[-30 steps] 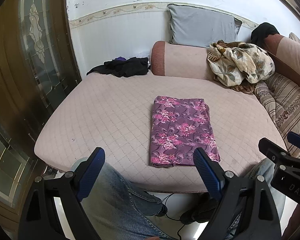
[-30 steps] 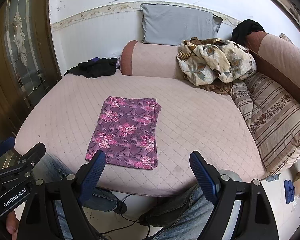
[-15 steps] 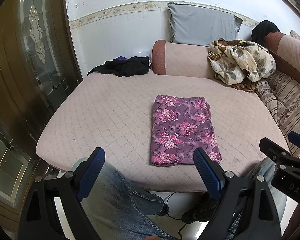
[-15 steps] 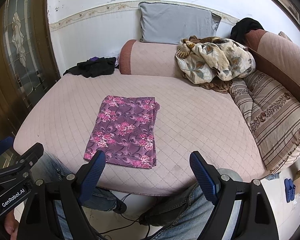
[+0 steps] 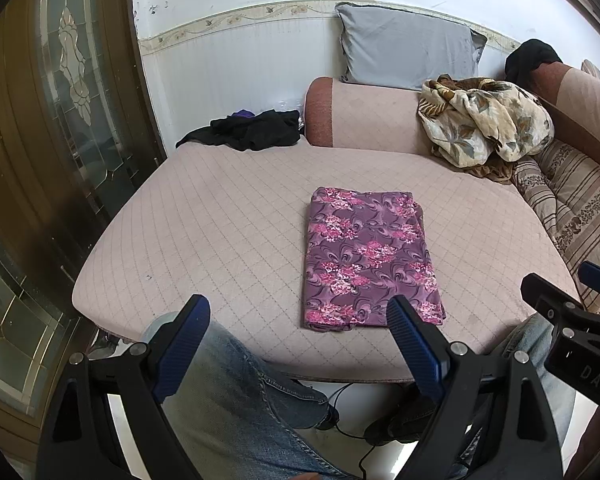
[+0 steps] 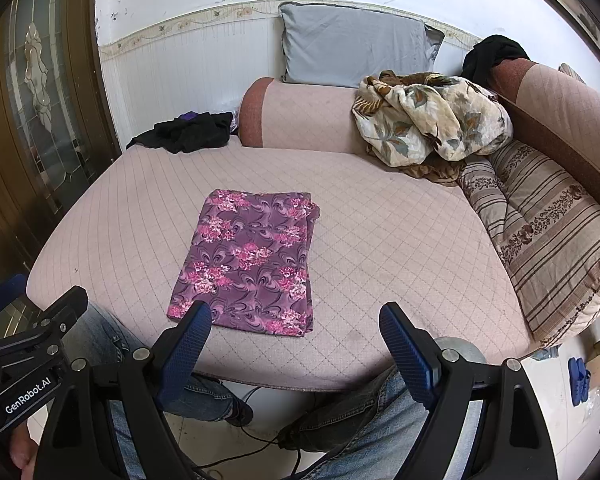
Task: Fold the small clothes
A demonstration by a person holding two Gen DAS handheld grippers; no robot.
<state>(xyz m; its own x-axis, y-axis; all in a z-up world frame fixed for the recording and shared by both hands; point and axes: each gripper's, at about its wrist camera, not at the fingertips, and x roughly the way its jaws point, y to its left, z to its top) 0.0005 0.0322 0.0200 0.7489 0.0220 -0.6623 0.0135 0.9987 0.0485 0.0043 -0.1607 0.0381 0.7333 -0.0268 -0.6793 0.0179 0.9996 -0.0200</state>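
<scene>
A purple cloth with pink flowers (image 5: 368,256) lies folded into a flat rectangle on the pink quilted couch seat (image 5: 220,232). It also shows in the right wrist view (image 6: 248,262). My left gripper (image 5: 296,328) is open and empty, held back over the seat's front edge, near the cloth's near left corner. My right gripper (image 6: 296,336) is open and empty, held just in front of the cloth's near edge. Neither gripper touches the cloth.
A black garment (image 5: 252,130) lies at the seat's back left. A floral blanket (image 6: 432,120) is heaped at the back right beside a striped cushion (image 6: 552,240). A grey pillow (image 6: 356,46) leans on the wall. The person's jeans-clad knees (image 6: 380,424) are below the seat edge.
Both grippers have drawn back slightly from the couch, so the cloth sits a little farther away. The cloth has not moved. Both grippers stay open.
</scene>
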